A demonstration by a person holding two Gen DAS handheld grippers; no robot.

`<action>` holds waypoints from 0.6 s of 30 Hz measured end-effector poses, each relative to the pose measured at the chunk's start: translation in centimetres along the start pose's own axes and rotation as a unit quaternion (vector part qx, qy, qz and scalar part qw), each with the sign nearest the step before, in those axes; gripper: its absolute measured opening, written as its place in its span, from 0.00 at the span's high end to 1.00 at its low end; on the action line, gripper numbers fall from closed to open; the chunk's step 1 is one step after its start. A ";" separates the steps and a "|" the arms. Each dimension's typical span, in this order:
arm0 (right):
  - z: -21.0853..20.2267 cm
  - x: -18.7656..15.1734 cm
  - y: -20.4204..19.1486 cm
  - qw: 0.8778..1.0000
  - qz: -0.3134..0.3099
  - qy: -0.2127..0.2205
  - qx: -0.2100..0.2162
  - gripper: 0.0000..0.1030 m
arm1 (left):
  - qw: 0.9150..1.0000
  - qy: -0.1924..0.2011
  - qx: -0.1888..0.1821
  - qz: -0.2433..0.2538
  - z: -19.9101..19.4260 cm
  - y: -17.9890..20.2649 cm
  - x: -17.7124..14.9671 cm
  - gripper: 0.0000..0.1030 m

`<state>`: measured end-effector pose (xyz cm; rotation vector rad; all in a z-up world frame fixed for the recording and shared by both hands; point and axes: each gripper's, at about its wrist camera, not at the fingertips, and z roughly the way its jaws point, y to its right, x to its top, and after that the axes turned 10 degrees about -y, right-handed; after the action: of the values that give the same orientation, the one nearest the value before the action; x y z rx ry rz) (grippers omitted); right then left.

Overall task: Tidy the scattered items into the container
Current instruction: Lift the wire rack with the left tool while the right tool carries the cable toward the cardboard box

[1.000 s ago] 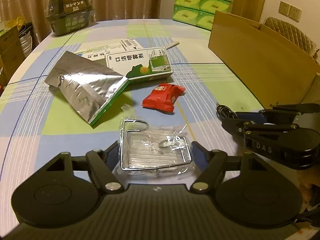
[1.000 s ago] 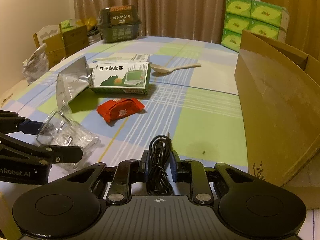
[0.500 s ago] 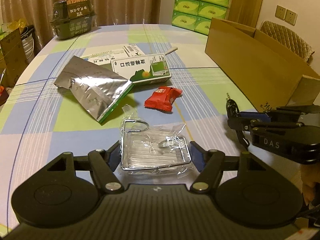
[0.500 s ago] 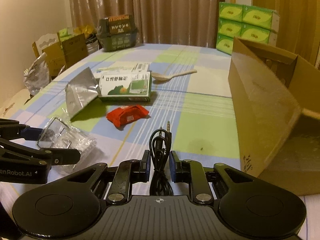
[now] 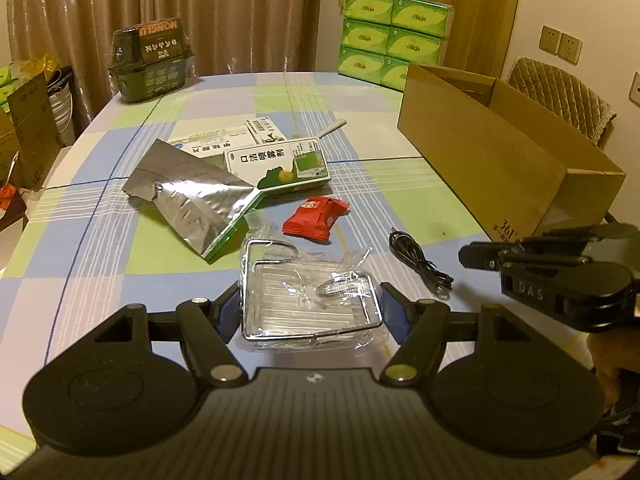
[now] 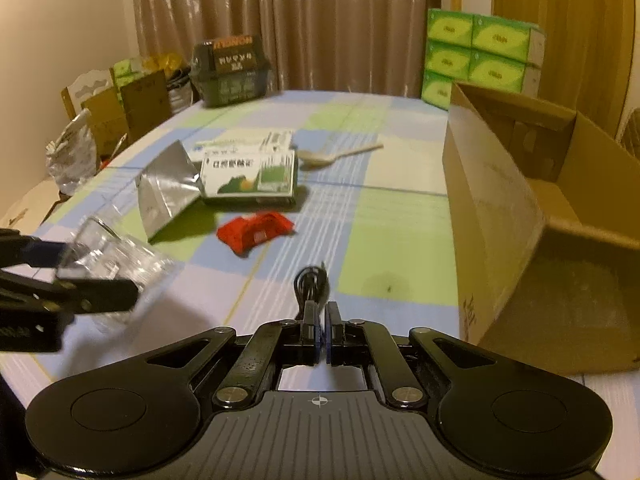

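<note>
My left gripper [image 5: 310, 304] is shut on a wire rack in a clear plastic bag [image 5: 308, 300], gripping it by both sides just above the table. A black cable [image 5: 420, 260] lies coiled on the checked tablecloth, just beyond the tips of my right gripper [image 6: 322, 316]. That gripper's jaws are together with nothing between them. The open cardboard box [image 6: 492, 200] stands at the right. A red snack packet [image 5: 316, 220], a green-and-white medicine box [image 5: 280, 164], a silver foil pouch [image 5: 192, 200] and a pale spoon [image 6: 336, 156] lie mid-table.
A paper leaflet [image 5: 224, 140] lies behind the medicine box. A dark green tub [image 5: 152, 64] sits at the table's far end. Stacked green tissue packs [image 5: 392, 32] stand behind the box, with a padded chair [image 5: 560, 92] to its right. Cartons [image 6: 120, 108] crowd the table's left side.
The cable has left the right gripper's fingers and now lies on the table. That gripper's jaws have shut together. The left gripper has risen slightly with the bagged rack.
</note>
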<state>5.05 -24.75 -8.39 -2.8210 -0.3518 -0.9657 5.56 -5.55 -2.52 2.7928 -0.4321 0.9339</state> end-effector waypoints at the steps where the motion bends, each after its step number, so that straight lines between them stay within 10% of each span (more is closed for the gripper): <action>1: 0.1 -0.1 0.0 1.000 0.000 -0.002 -0.001 1.00 | 1.000 -0.001 0.001 -0.001 -0.1 -0.1 -0.1 0.36; 8: 1.7 -0.2 -0.7 1.000 -0.010 -0.014 -0.001 0.97 | 1.000 -0.006 0.001 -0.008 0.1 -0.7 -0.2 0.36; 12: 2.8 0.3 -1.0 1.000 -0.017 -0.014 0.002 0.53 | 1.000 -0.010 -0.002 -0.015 0.8 -1.0 0.0 0.36; 18: 4.8 1.3 -1.0 0.999 -0.026 -0.025 0.010 0.51 | 1.000 -0.019 -0.006 -0.024 2.0 -1.5 0.0 0.36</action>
<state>8.54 -22.58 -11.30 -2.8360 -0.4391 -0.8978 7.19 -4.58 -4.22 2.8007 -0.3740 0.8672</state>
